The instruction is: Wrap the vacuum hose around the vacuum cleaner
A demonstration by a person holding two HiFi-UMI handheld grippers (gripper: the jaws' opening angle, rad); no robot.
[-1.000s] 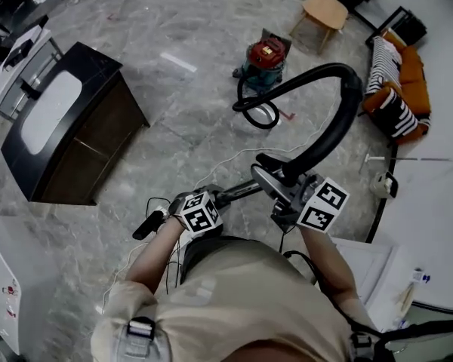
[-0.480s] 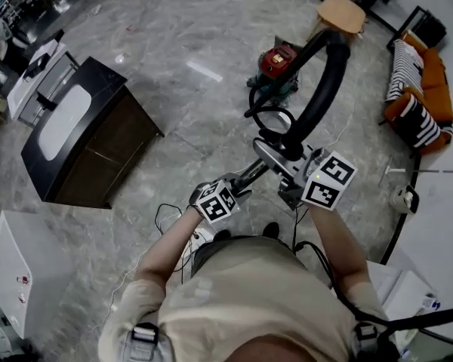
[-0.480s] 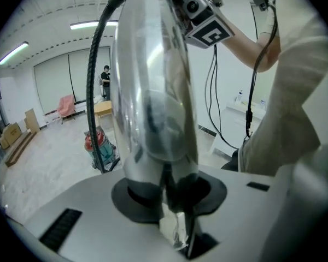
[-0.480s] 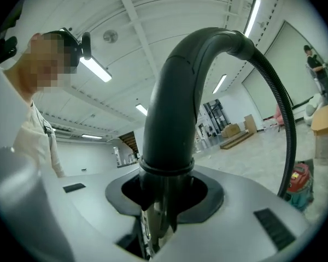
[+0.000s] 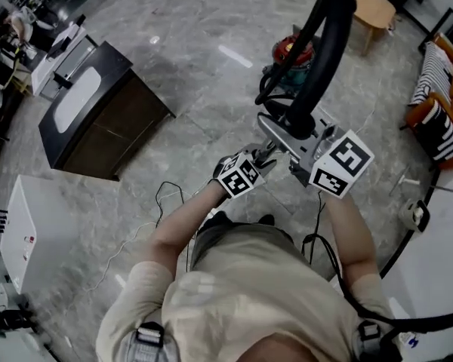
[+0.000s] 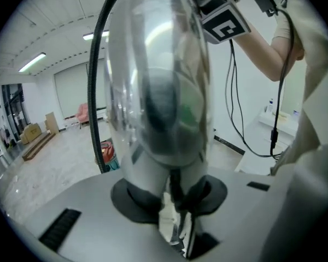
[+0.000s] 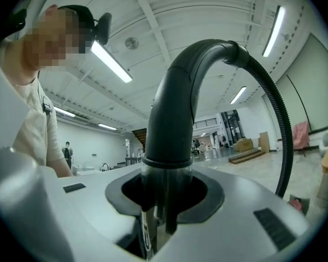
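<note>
Ceiling strip lights [image 7: 112, 63] give even brightness; fisheye edges darken and bend; the close wand [image 6: 158, 91] blurs, glaring.

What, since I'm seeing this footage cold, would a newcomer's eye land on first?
The thick black vacuum hose arches up over the middle of the head view. Its rigid end is clamped in the right gripper, and the left gripper grips the shiny wand tube beside it. Behind the hose, on the grey marble floor, stands the red-topped vacuum cleaner; a black cabinet sits at left.
</note>
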